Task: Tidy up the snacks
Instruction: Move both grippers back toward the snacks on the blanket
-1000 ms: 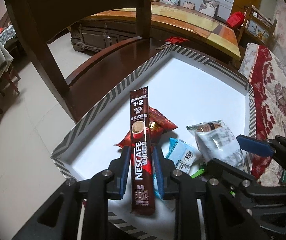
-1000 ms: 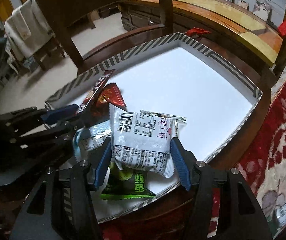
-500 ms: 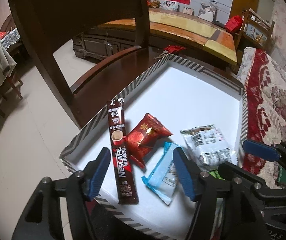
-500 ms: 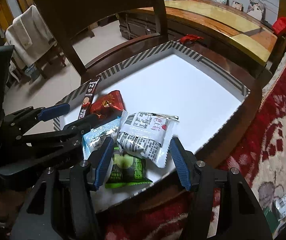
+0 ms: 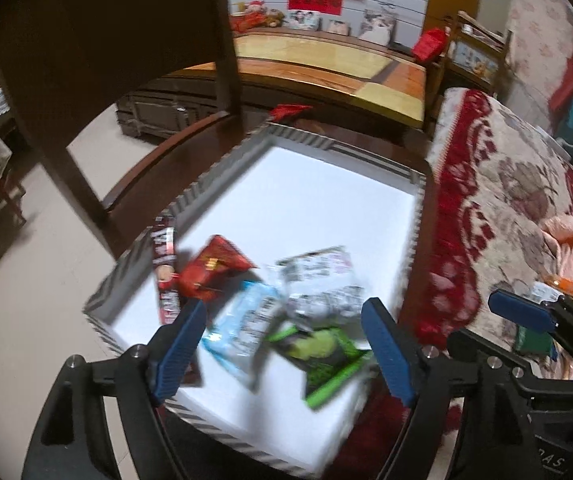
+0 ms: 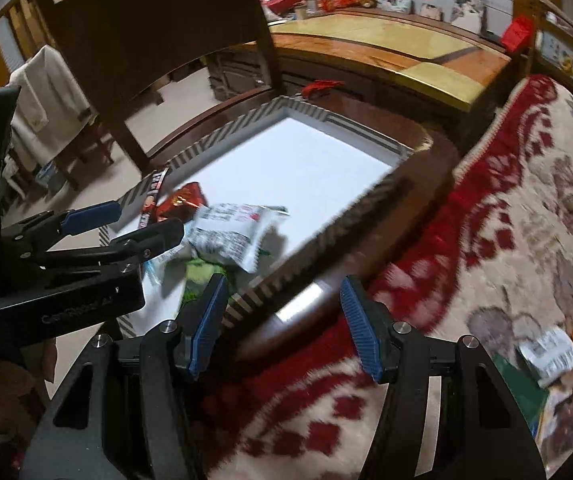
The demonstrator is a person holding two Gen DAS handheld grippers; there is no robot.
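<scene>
Left wrist view is showing the left gripper (image 5: 282, 332) hovering over the near end of a white tray (image 5: 326, 200) with a striped rim; its jaws are opening wide and nothing is sitting between the pads. Below it, 5 snacks are lying flat on the tray: a dark coffee stick (image 5: 165, 268) at the left rim, a red packet (image 5: 214, 270) touching it, a blue packet (image 5: 246, 324), a white packet (image 5: 318, 280) and a green packet (image 5: 322, 354) nearest the camera. Right wrist view is showing the right gripper (image 6: 282, 320) standing partly open and empty, hanging over the tray's near right edge and the dark wooden table (image 6: 426, 160), with the white packet (image 6: 234, 232) lying ahead and left of its fingers.
</scene>
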